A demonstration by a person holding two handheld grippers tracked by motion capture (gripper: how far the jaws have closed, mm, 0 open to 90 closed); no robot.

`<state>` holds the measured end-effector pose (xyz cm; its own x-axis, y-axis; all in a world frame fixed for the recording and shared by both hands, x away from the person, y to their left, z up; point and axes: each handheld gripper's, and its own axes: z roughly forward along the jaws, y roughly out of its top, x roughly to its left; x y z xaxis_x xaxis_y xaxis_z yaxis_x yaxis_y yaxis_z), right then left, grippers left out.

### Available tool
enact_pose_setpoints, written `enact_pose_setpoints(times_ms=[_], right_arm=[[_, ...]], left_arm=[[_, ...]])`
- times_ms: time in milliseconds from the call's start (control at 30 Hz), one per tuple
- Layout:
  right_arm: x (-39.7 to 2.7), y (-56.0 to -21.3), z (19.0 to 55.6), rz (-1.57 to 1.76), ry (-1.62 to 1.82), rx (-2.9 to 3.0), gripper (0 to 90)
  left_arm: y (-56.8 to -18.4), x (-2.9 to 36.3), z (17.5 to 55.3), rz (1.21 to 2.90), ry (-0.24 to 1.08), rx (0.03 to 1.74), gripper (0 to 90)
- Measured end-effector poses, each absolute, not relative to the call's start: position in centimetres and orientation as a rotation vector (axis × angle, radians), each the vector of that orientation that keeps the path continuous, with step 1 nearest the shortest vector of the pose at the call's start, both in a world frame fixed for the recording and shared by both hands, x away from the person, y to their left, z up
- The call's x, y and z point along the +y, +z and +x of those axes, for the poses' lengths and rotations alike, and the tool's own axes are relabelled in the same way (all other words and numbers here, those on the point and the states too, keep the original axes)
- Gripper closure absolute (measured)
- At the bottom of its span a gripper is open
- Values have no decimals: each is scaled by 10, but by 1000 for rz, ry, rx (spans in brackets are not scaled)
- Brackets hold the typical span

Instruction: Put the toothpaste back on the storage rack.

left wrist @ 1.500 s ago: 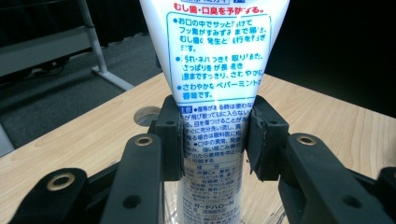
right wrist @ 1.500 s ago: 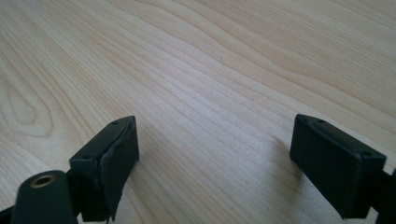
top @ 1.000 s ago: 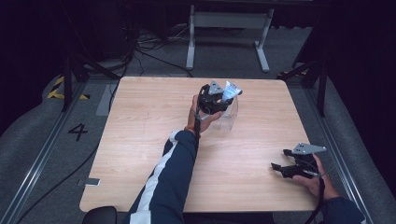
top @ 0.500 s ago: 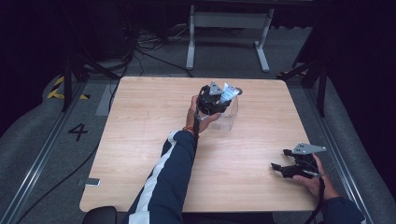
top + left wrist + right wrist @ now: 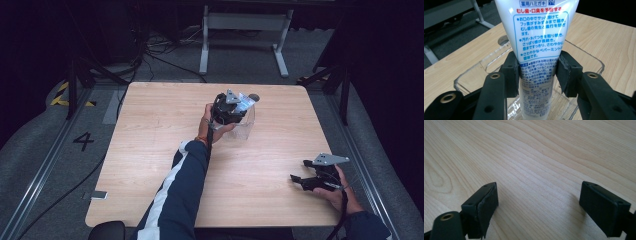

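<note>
**A:** Left gripper view: what has just changed?

**B:** The left gripper (image 5: 537, 72) has just been opening its fingers (image 5: 511, 72). The toothpaste tube (image 5: 539, 37) is between them, and the pads touch it on both sides, so the grip looks light, not gone.

**A:** Where is the tube?

**B:** It stands upright with its lower end down inside the clear tub (image 5: 586, 56), which sits on the bench (image 5: 604, 32) at the far side. I'd judge this to be the release. The tube is placed, and the fingers need to part a little more before the hand lifts away. Whether the tube will then stay upright or tip against the tub's wall, I cannot tell.

**A:** And the other hand?

**B:** The right gripper (image 5: 539, 207) is low over bare bench near the right front corner, its fingers (image 5: 605, 207) spread wide with nothing between them.

**A:** Any writing?

**B:** Japanese print on the tube: 薬用ハミガキ in blue, then むし歯・口臭を予防する in red. The blue box below mentions ペパーミント. I see no brand name. On the floor (image 5: 50, 165) to the left there is a painted number 4 (image 5: 83, 141).
</note>
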<state>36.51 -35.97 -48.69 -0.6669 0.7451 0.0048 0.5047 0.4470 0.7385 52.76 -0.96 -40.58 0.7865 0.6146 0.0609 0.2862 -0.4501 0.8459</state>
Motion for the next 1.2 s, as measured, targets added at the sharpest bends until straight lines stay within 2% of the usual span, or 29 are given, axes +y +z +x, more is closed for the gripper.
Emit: enact_pose_setpoints(times_ms=[100, 167, 200, 300, 667, 1200], right_arm=[[-360, -487, 365, 1068, 1054, 2382, 159], [-360, -487, 365, 1068, 1054, 2382, 159], [-360, -487, 365, 1068, 1054, 2382, 159], [-360, -487, 365, 1068, 1054, 2382, 159], [-360, -487, 365, 1068, 1054, 2382, 159], [-360, -487, 365, 1070, 1054, 2382, 159]], left_arm=[[-409, -10, 528, 2086, 437, 676, 545], [-409, -7, 528, 2044, 435, 684, 540], [-407, -3, 529, 2001, 403, 678, 657], [-401, 1, 528, 1957, 379, 689, 625], [-393, 0, 521, 2019, 454, 660, 565], [-386, 28, 498, 2097, 537, 659, 457]])
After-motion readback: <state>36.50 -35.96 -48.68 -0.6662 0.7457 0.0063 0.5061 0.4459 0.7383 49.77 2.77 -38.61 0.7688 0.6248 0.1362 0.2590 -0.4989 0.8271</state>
